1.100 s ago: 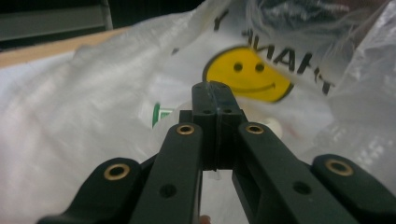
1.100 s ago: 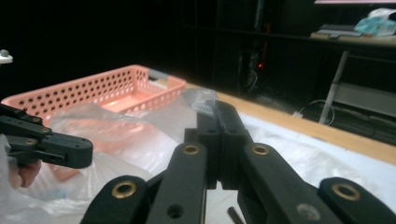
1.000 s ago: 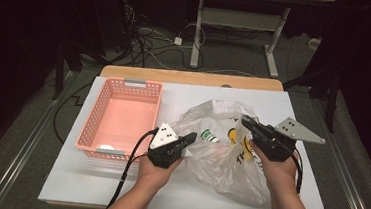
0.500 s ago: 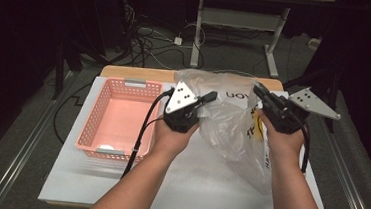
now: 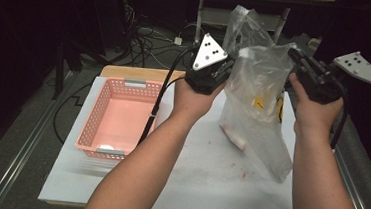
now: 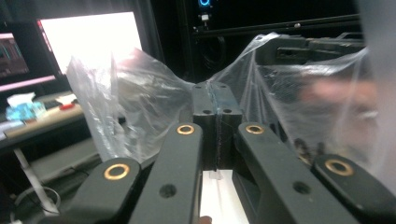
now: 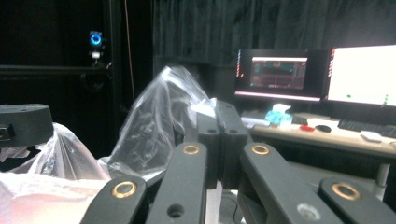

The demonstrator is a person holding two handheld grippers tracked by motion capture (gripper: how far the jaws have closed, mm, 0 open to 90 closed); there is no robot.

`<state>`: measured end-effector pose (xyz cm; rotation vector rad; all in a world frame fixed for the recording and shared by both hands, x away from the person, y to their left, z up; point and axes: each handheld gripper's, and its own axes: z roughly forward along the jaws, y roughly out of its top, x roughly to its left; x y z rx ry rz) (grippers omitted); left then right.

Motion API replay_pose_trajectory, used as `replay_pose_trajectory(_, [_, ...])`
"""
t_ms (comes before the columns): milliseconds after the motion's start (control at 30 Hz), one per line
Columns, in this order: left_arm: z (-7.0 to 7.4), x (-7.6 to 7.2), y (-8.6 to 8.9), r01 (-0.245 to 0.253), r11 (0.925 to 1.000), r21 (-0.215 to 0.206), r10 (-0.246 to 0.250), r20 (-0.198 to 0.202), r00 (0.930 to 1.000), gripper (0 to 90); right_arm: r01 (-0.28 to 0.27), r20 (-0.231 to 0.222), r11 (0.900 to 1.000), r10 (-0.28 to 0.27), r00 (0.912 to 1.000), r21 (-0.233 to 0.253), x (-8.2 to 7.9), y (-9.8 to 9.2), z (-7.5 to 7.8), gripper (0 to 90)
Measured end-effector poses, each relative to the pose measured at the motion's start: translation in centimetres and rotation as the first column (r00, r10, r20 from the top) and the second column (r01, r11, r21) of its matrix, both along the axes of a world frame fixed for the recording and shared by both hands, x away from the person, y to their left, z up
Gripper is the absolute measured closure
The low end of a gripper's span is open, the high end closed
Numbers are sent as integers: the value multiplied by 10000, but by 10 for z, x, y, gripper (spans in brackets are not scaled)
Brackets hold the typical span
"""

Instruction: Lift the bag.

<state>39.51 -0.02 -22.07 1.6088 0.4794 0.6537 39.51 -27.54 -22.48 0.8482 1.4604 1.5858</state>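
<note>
Table (image 5: 207, 186) below bag (image 5: 260, 85), contents blurred

Lab, monitors (image 7: 359, 74), floor cables (image 5: 148, 41), black curtains (image 7: 196, 28)

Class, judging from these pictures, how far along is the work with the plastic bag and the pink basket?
Done: the left gripper and right gripper have each clamped the top of the clear plastic bag and raised it off the white table. In hand: the bag hangs between them, contents inside. Left: the pink basket looks nearly bare, so emptying probably remains.
</note>
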Motion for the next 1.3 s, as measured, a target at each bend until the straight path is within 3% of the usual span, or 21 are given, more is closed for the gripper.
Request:
replay_pose_trajectory(133, [1,6,-1,-44,10000,37,45,-125,9999,888,139,-19,9999,-139,9999,-63,0,-5,4,900])
replay_pose_trajectory(300, [-18,10,8,-70,10000,55,74,-721,9974,868,308,-452,9990,-323,9985,-329,9,-8,-15,900])
replay_pose_trajectory(500, [-37,3,32,-254,9996,132,270,-1341,9906,554,409,-1021,9971,-474,9937,-645,16,-10,-38,900])
replay_pose_trajectory(700, [-60,-16,62,-429,9990,120,443,-1595,9862,427,533,-1343,9951,-643,9888,-834,16,-15,-50,893])
replay_pose_trajectory(767, [-70,-22,68,-357,9990,282,400,-1712,9844,402,453,-1443,9958,-565,9879,-802,14,-17,-52,817])
replay_pose_trajectory(1000, [-110,-35,72,48,9976,686,139,-2699,9628,333,102,-1351,9966,-212,9906,-820,-9,-25,-47,577])
replay_pose_trajectory(1133, [-131,-40,69,329,9971,686,-84,-3299,9440,292,120,-1179,9956,-230,9928,-931,-30,-34,-45,492])
replay_pose_trajectory(1300, [-153,-50,67,573,9957,726,-270,-3640,9310,245,127,-1102,9932,-255,9936,-1154,-53,-48,-55,376])
